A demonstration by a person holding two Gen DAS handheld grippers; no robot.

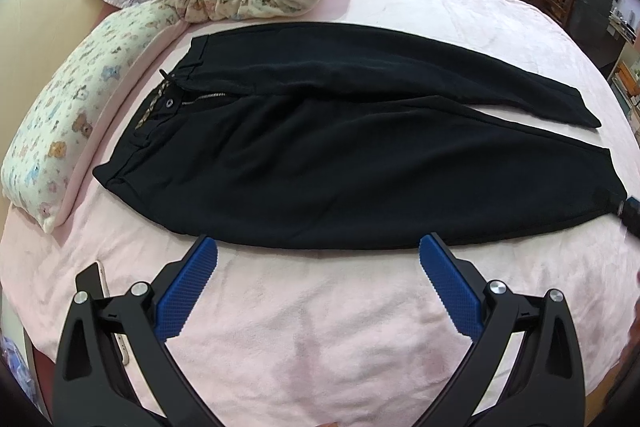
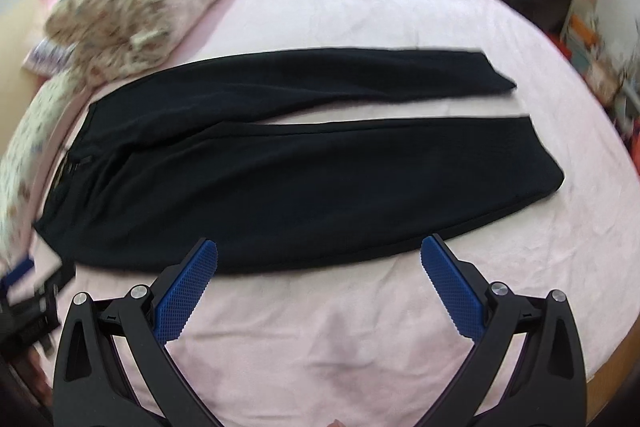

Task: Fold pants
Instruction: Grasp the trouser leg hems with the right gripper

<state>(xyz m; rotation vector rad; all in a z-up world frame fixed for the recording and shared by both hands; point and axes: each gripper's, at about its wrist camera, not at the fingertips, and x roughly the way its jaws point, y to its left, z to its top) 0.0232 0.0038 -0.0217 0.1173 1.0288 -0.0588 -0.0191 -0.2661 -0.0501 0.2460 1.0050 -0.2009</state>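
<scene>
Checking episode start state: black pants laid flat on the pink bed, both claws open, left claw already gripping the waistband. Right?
Not quite. The left claw grips nothing: in the left wrist view it is open, short of the black pants' near edge. The rest holds: pants flat on the pink bed, right claw open.

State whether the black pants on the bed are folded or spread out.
Spread out. The pants lie flat on the pink bed, both legs side by side with a gap between them. No fold shows.

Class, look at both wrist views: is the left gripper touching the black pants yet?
Apart. In the left wrist view the left gripper is open, with pink bedsheet between its blue pads, and holds none of the pants.
</scene>
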